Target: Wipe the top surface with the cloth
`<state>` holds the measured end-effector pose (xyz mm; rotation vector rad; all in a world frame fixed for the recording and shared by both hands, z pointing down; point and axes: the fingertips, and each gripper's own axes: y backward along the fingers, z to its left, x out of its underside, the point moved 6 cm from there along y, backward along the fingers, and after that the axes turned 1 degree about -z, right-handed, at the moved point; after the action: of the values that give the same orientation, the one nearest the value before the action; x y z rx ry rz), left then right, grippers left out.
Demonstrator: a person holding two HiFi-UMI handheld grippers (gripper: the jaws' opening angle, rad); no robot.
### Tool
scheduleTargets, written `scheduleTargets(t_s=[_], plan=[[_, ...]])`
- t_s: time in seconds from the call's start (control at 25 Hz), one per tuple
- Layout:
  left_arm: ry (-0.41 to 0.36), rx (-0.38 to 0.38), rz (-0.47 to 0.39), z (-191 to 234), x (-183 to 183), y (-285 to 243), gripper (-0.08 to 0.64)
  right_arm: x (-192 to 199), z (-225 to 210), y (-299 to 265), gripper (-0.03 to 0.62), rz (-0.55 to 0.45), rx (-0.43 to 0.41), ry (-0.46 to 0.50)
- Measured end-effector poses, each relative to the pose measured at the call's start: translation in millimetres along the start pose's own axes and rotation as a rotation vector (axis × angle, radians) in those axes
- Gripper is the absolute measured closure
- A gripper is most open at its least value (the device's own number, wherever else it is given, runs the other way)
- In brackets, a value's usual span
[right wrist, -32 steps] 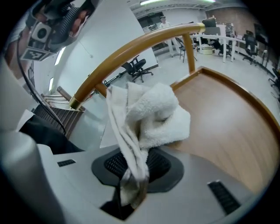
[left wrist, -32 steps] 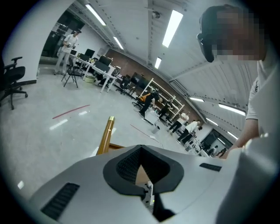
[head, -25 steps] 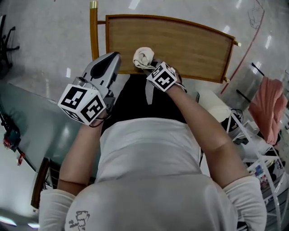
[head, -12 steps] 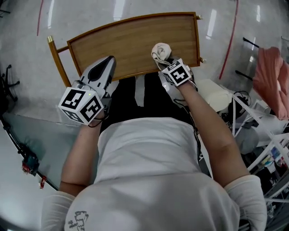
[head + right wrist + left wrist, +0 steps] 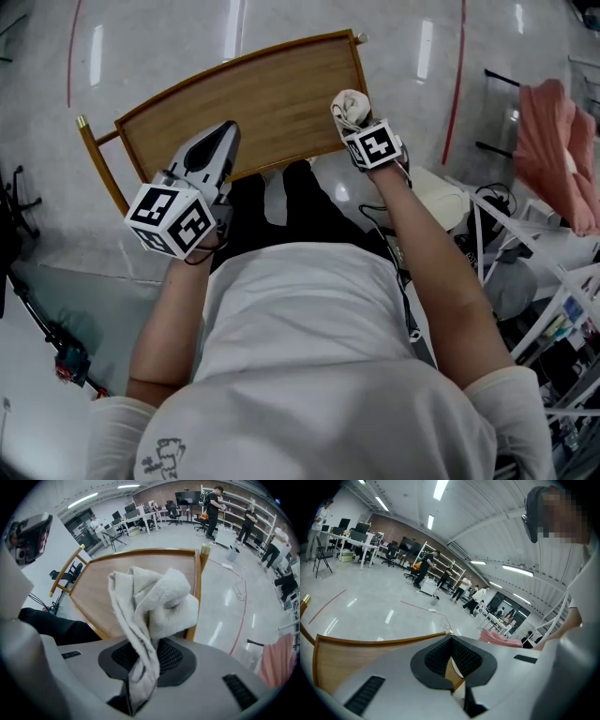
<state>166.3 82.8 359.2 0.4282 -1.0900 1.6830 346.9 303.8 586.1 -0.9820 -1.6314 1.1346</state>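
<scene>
A wooden top with a raised rim lies in front of the person's knees. My right gripper is shut on a bunched white cloth, which sits at the top's near right corner. In the right gripper view the cloth bulges out of the jaws over the wooden top, close to its corner post. My left gripper hovers at the near edge of the top, left of centre, shut and holding nothing. In the left gripper view the left gripper points past the curved rim of the top.
A pink cloth hangs on a rack at the right, above white frames and cables. A white bulky object sits just right of the right arm. A glass surface lies at the left. A red line runs across the floor.
The right gripper has carried the cloth rightwards along the near edge, from the middle to the right corner. The head view has swung, so the top looks tilted. The left gripper has hardly moved.
</scene>
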Motion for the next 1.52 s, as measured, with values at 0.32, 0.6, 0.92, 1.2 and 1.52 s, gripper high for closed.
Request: scheduleTargets(t_s=[0.32, 0.6, 0.92, 1.2, 1.52], plan=[[0.001, -0.018, -0.018, 7.1, -10.0, 6.7, 0.552, -5.3, -4.6, -3.5, 0.491, 0.055, 0.038, -0.106], [0.008, -0.035, -0.018, 33.7, -17.6, 22.6, 0.554, -43.4, -26.0, -9.3, 0.491, 0.037, 0.035, -0.214], [0.038, -0.08, -0.025, 58.1, -17.7, 38.7, 0.554, -118.2, -49.4, -18.9, 0.491, -0.001, 0.05, -0.141], [0.073, -0.113, -0.035, 67.3, -10.5, 53.0, 0.554, -161.7, -55.7, -22.8, 0.491, -0.008, 0.073, -0.087], [0.108, -0.145, -0.056, 83.0, -4.2, 75.6, 0.554, -187.4, -24.3, -36.0, 0.491, -0.008, 0.051, -0.051]])
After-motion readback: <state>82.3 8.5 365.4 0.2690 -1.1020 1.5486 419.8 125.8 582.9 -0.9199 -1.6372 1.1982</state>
